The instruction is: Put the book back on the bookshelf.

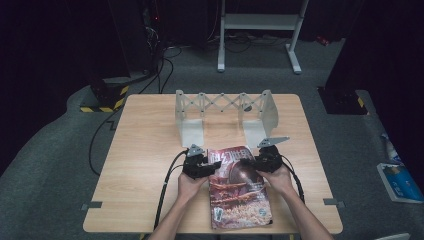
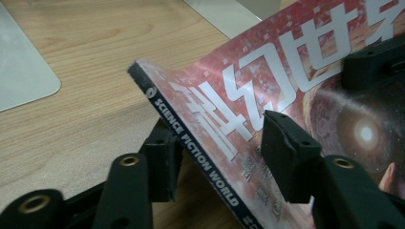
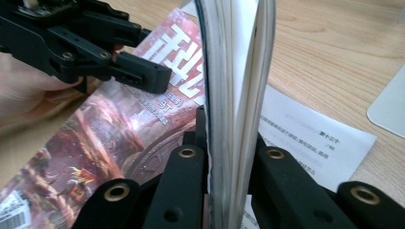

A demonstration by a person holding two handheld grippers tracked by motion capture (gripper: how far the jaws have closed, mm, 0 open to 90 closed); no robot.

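Note:
A magazine point(image 1: 240, 192) with a red illustrated cover point(image 2: 296, 71) lies at the near middle of the wooden table point(image 1: 145, 150), its far end raised off the wood. My left gripper point(image 1: 213, 166) straddles the spine point(image 2: 200, 148) at the far left corner. One of its pads point(image 2: 162, 162) is under the magazine and the other sits over the cover, with a gap showing, so it is open. My right gripper point(image 1: 251, 162) is shut on the far right corner, and the page edges point(image 3: 236, 95) stand clamped between its jaws. Across the cover I see the left gripper point(image 3: 143, 76).
A pale grey expanding book rack point(image 1: 225, 107) stands across the far middle of the table, its flat base plates point(image 2: 24, 71) reaching toward me. A printed white sheet point(image 3: 310, 138) lies under the magazine's right side. Cables trail off the near edge.

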